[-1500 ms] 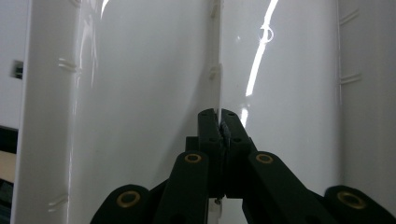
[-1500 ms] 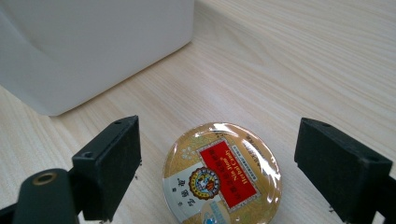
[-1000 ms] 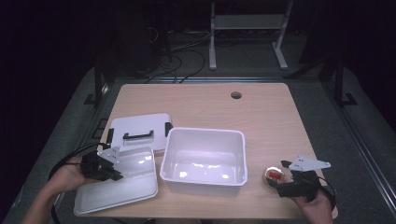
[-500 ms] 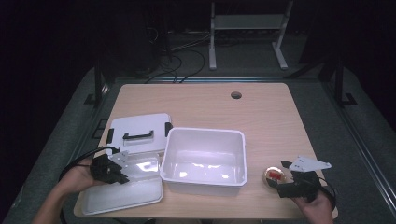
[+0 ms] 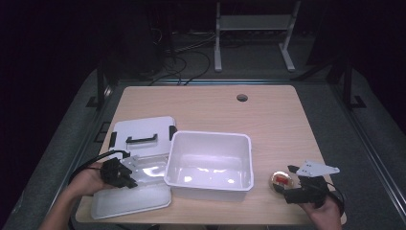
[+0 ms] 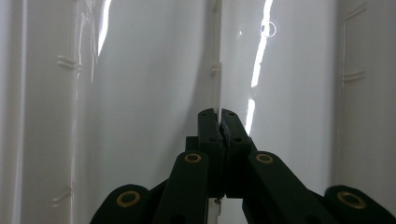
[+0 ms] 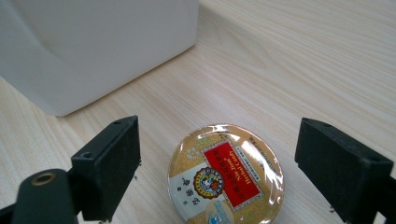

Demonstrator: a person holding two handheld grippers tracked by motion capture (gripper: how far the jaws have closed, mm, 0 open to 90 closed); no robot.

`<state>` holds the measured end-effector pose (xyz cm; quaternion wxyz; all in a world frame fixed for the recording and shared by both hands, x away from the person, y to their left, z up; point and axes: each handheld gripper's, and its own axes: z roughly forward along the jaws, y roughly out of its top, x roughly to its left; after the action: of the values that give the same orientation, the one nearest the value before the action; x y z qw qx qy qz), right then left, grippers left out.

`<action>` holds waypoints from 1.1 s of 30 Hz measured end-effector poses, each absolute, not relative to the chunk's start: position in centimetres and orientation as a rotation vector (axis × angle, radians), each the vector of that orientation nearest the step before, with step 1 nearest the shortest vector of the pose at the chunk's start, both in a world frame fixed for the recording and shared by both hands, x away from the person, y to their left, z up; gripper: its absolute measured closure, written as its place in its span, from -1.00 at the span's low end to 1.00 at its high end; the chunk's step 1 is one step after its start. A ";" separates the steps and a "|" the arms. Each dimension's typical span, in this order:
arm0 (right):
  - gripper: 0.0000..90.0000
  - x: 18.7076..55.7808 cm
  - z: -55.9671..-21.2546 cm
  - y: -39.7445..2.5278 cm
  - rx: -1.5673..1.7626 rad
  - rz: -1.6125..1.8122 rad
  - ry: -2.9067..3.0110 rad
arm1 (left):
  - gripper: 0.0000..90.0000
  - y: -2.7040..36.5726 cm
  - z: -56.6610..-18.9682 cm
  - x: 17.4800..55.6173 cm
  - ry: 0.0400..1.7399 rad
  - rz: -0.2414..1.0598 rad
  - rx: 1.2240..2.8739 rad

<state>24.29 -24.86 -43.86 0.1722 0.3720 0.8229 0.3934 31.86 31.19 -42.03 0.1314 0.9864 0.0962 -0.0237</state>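
Left claw (image 6: 219,122) clamped on clear tray's rim (image 6: 216,56); right claw (image 7: 219,161) wide apart around round tin (image 7: 226,173).

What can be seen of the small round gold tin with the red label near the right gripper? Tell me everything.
The small round gold tin is flat and disc-shaped, with a glossy, reflective top that looks like metal or foil. A red rectangular label sits across its middle above a round emblem; the print is too small to read. It lies flat on the light wooden table, right of the white plastic bin and apart from it. The right gripper is open, a jaw on each side of the tin, neither touching it.
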 end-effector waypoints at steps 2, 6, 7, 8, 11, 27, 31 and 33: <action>-0.69 24.3 -43.9 -24.8 1.055 1.116 2.337 | 0.98 31.2 -42.1 31.9 0.282 -0.071 2.861; -0.70 24.3 -43.9 -24.9 1.060 1.114 2.346 | 0.98 31.1 -42.1 32.0 0.289 -0.074 2.859; -0.70 24.3 -43.9 -24.9 1.065 1.111 2.348 | 0.98 31.1 -42.1 32.0 0.289 -0.073 2.861; -0.70 24.4 -43.9 -24.9 1.066 1.110 2.355 | 0.96 31.1 -42.0 31.9 0.289 -0.073 2.853; -0.70 24.4 -44.0 -24.7 1.061 1.086 2.373 | 0.83 31.1 -41.3 31.8 0.290 -0.061 2.825; -0.70 25.7 -42.5 -25.1 1.010 0.920 2.517 | 0.36 31.2 -38.3 31.2 0.347 0.068 2.677; -0.71 26.1 -42.4 -24.9 0.992 0.870 2.569 | 0.18 30.9 -37.5 31.0 0.378 0.130 2.647; -0.73 26.4 -42.5 -24.7 0.977 0.825 2.603 | 0.17 30.9 -37.1 30.8 0.385 0.140 2.605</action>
<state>26.38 -24.66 -42.48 0.1206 0.3343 0.8910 0.2824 30.78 30.94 -37.14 0.2498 0.9565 0.1415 0.0514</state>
